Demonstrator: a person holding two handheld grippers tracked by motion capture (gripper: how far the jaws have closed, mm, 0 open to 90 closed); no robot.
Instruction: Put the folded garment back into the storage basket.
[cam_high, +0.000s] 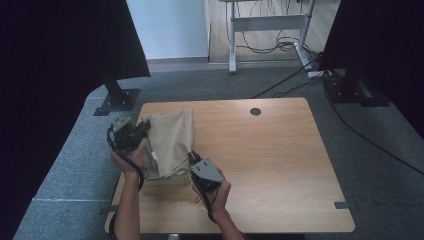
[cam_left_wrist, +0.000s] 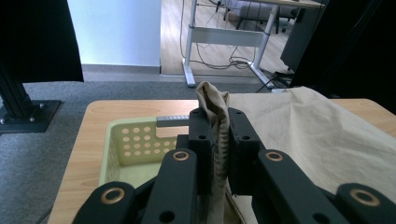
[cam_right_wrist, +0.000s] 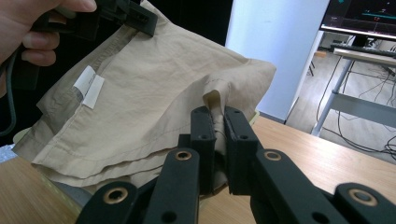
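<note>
High view: a beige garment (cam_high: 170, 140) hangs at centre left of the frame, over the left part of the wooden table (cam_high: 270, 165). The left gripper (cam_high: 142, 128) pinches its upper left edge; the right gripper (cam_high: 190, 156) pinches its lower right edge. Left gripper view: jaws clamped tight on a bunched fold of the cloth, with a pale green perforated basket (cam_left_wrist: 135, 149) on the table at lower left. Right gripper view: jaws likewise closed on a fold; a white label (cam_right_wrist: 89, 87) shows at upper left.

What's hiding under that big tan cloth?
A pale green basket with holes in its wall sits under the tan cloth. The cloth covers most of the basket, so what's inside cannot be seen.
</note>
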